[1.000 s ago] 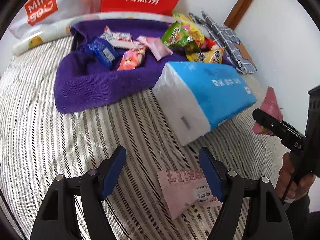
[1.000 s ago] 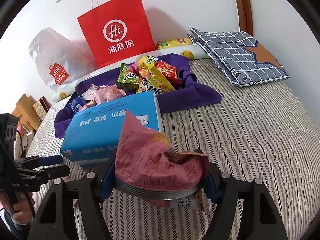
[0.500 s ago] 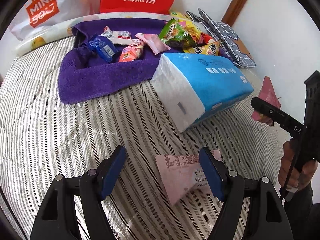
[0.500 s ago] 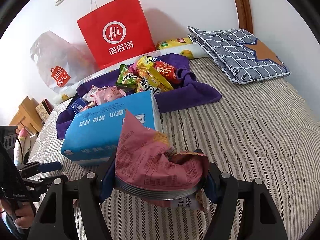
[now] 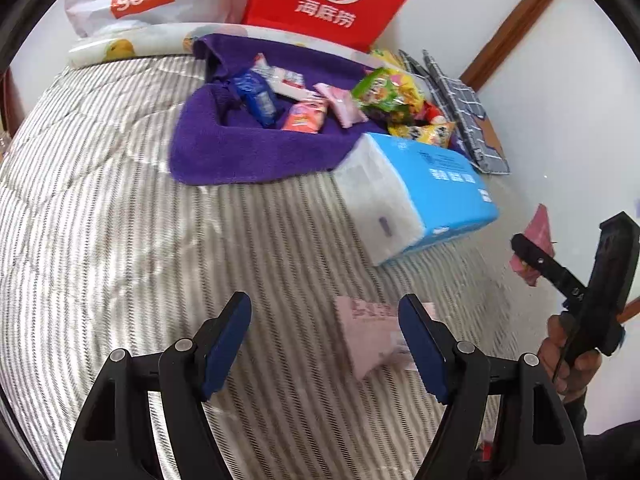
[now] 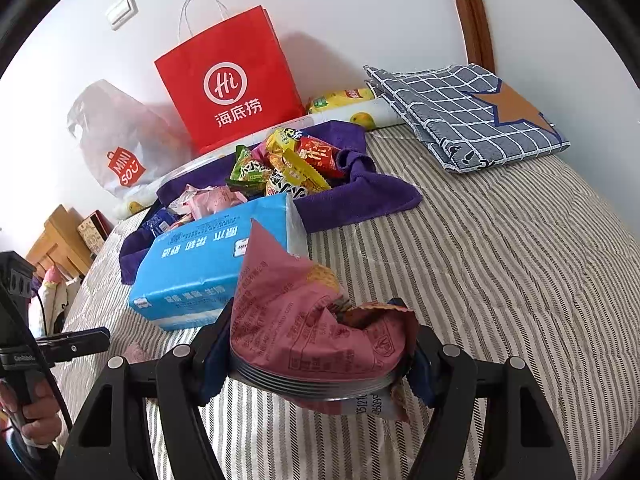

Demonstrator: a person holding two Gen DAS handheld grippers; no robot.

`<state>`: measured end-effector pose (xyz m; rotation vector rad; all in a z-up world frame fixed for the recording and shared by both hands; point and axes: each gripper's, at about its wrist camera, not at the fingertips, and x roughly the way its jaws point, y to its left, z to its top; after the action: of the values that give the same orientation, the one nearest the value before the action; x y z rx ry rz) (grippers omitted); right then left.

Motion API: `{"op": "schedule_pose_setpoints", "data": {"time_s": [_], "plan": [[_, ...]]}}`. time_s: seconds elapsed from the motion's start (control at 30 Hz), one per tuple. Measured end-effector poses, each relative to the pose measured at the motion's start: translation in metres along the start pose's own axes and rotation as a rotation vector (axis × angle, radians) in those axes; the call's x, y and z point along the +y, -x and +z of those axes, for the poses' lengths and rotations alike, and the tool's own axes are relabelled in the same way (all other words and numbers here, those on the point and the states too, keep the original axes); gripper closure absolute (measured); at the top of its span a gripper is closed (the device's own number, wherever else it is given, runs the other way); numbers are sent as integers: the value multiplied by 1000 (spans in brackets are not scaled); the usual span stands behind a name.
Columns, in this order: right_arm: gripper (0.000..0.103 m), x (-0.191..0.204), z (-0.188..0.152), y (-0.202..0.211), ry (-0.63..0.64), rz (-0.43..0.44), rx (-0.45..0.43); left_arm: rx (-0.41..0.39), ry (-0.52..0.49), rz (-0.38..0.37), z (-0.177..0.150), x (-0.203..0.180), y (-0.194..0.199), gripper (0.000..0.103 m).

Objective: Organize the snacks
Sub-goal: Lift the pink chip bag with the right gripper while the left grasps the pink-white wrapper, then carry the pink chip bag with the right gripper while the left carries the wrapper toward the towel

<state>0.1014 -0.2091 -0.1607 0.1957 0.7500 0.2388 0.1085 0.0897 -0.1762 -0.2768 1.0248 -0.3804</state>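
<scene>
the right gripper (image 6: pixel 320 344) is seen clamped on a crumpled pink snack bag (image 6: pixel 308 320), the jaws closed against its two sides so that the bag is held above the striped bedspread (image 6: pixel 500 280). the left gripper (image 5: pixel 324 344) is held wide open over the same bedspread, with nothing between its blue pads (image 5: pixel 226 336). a flat pale pink packet (image 5: pixel 372 332) is seen lying on the bedspread just beyond the gripper at about 1 o'clock, partly hidden by the right-hand pad; contact cannot be told. a blue tissue pack (image 5: pixel 420 196) is laid farther out at 1 o'clock, beside the purple towel (image 5: pixel 248 152). on the towel a loose heap of snacks (image 5: pixel 384 96) is spread, from 12 to 1 o'clock. a red paper bag (image 6: pixel 228 84) is stood against the wall behind the towel, at 11 o'clock in the right view.
</scene>
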Motion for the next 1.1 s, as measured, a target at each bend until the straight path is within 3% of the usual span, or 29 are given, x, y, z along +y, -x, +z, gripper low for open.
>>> {"op": "schedule_pose_setpoints", "data": {"time_s": [0.2,0.3,0.47,0.7,0.83,0.87,0.93,1.0,1.1], "plan": [[33,-1,-5,8,27,-6,-22,55,-51,27,-6,-31,-26,28],[33,-5,-6,14,25,10,-31,34,-74,82,-10,-42,-31,25],[33,-14,-8,16,-13,64,-17,20,-53,91,-14,-48,-32,23],[33,-24,-13,17,-26,69,-13,-36,-135,252,-27,-70,-41,22],[33,-29,-12,15,-37,58,-2,-85,-184,362,-32,-76,-45,46],[33,-29,-12,15,-37,54,-1,-92,-193,350,-33,-77,-44,48],[33,-29,-11,15,-32,45,-3,-100,-198,342,-33,-76,-43,69],[33,-28,-9,15,-27,32,-2,-101,-194,313,-32,-73,-41,80],[33,-24,-7,13,-22,23,2,-104,-180,278,-32,-70,-37,81]]}}
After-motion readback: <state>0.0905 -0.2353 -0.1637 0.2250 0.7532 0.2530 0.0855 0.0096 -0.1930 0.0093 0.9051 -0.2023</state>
